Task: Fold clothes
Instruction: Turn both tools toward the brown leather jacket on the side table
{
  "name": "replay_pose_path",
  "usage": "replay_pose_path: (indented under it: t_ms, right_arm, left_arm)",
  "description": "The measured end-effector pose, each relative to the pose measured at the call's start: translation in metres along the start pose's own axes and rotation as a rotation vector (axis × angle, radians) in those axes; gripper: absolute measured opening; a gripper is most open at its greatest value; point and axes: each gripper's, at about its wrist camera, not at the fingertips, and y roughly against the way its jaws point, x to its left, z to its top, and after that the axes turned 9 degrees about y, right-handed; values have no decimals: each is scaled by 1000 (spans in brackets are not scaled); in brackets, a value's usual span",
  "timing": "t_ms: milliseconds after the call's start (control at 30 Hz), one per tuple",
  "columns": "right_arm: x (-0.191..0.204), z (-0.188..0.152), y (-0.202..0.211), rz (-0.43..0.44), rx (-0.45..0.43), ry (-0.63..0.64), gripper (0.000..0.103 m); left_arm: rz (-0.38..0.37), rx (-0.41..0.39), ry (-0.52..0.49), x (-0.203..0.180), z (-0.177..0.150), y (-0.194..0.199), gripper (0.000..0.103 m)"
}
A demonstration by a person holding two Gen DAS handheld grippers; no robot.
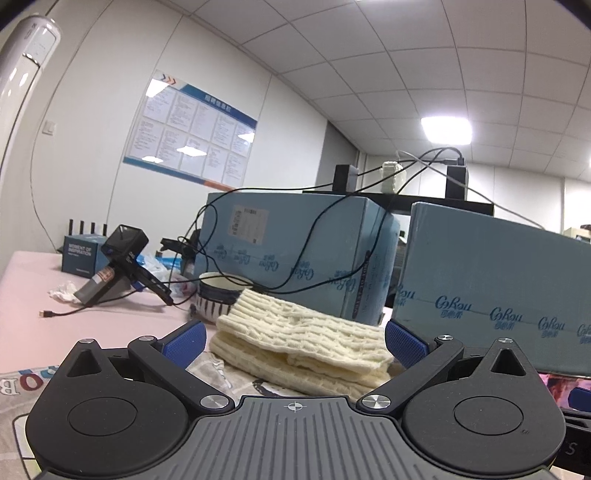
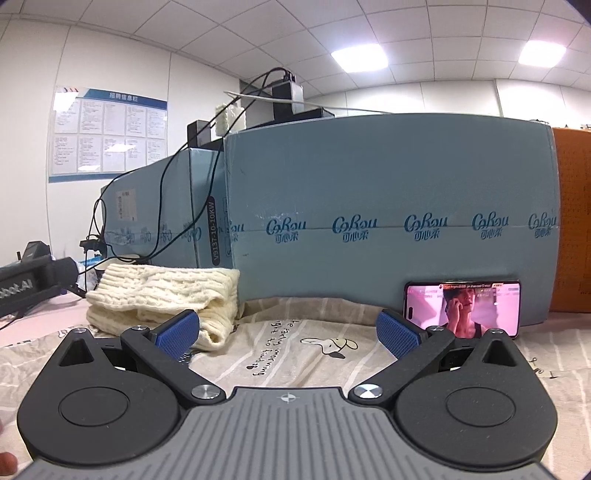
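Pink desk point(image 1: 26, 295) under a striped printed cloth point(image 2: 295, 354) carries the folded cream knit sweater point(image 1: 295, 343), which lies on the cloth against blue cartons point(image 2: 388, 206) along the desk's far edge, in a white-walled office with a notice board point(image 1: 192, 129). Both the left gripper point(image 1: 295, 339) and right gripper point(image 2: 288, 332) are spread wide, grasping nothing. Only the right view shows a phone point(image 2: 463, 308) (screen lit) leaning on a carton, while the left shows a striped bowl point(image 1: 218, 295).

White walls around me, blue-framed notice board point(image 1: 192, 127) on wall, tiled ceiling point(image 2: 258, 33) with lit panels, tall white air conditioner point(image 1: 22, 85) at left.
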Motion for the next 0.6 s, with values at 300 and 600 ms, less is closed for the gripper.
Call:
replay_pose_path:
  t_ms: [300,600]
  right_arm:
    - [-3,8,30,-27,8,-13,103]
    - [-20,14,64,-67,13,-46,103]
  left_arm:
    - [-63,-5,12,0,0,8,103]
    - [-160,-27,-4,-5,-3,18,103]
